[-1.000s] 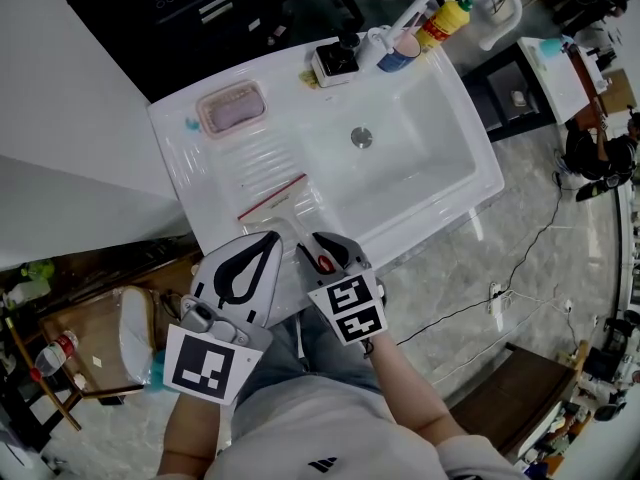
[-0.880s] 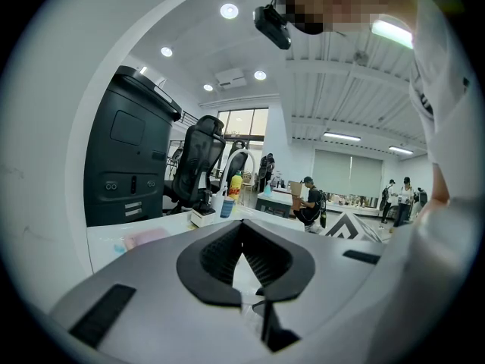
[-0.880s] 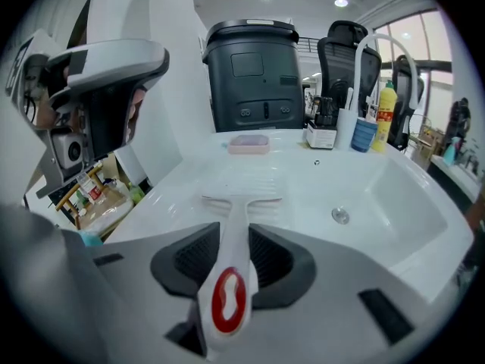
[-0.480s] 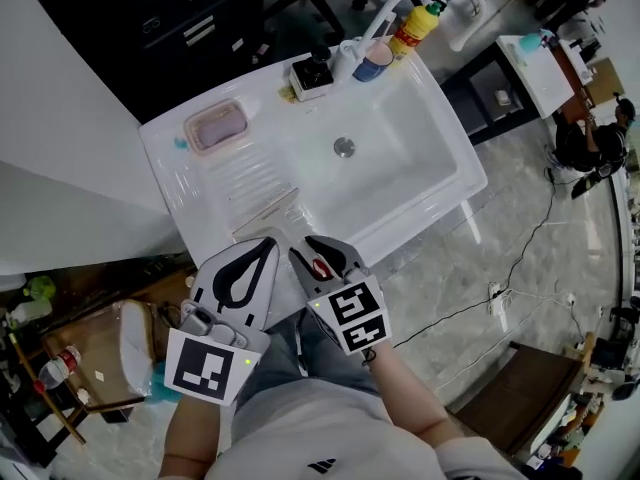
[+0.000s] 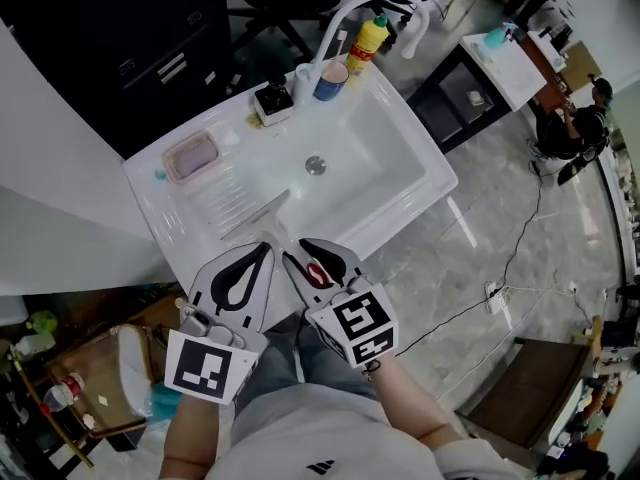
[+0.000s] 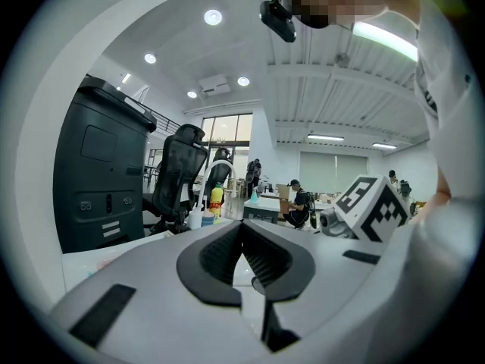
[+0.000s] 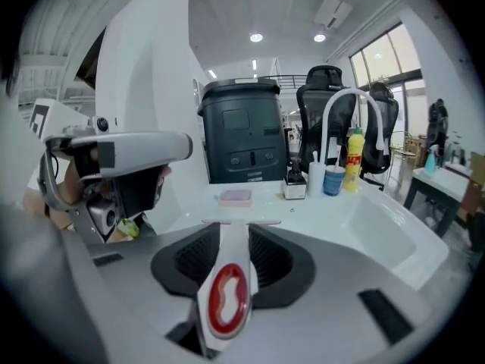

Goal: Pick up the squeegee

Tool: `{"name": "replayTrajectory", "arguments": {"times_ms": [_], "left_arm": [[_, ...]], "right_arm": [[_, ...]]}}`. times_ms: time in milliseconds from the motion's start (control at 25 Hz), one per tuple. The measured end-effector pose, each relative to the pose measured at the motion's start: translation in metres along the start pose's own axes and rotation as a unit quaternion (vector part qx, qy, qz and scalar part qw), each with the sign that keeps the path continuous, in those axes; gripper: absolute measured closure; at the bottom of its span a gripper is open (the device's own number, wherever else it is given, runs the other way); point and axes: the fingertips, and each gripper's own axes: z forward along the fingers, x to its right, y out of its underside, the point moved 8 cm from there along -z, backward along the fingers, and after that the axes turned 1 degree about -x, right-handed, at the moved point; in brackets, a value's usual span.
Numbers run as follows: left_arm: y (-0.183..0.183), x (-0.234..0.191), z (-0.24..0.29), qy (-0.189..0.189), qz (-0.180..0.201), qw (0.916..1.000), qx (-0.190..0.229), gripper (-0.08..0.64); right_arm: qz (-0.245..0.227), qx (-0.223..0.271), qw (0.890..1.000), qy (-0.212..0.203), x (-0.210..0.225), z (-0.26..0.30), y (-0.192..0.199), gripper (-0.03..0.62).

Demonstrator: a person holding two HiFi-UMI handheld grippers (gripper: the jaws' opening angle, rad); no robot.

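Raised off the drainboard (image 5: 222, 196) since earlier, the squeegee (image 7: 229, 279) sits clamped in the right tongs (image 7: 233, 231); left tongs (image 6: 242, 227) closed, empty; pickup looks done.

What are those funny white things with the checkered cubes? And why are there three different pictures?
Those are two grippers, and a person holds one in each hand. The cubes with black squares are simply part of them. The picture looking down comes from a camera on the person's head. The other two come from little cameras that ride on each gripper and look along its fingers.

Below is a white sink. On it sit a pink soap dish, a blue cup and a yellow bottle beside the faucet.

The right gripper has its fingers shut on the squeegee, around its white handle with the red spot. The left gripper has its fingers together, with nothing in them.
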Motion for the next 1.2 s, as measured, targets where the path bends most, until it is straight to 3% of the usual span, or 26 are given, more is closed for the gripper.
{"name": "replayTrajectory", "arguments": {"times_ms": [600,1200], "left_arm": [[-0.029,0.056,0.043,0.077,0.039,0.996,0.022,0.548],[-0.047,0.104,0.073,0.141,0.067,0.9872,0.035,0.548]], "right_arm": [[0.013,0.104,0.992,0.065,0.034,-0.089,-0.028,0.466],[0.015,0.165,0.98,0.114,0.053,-0.154,-0.033,0.466]]}}
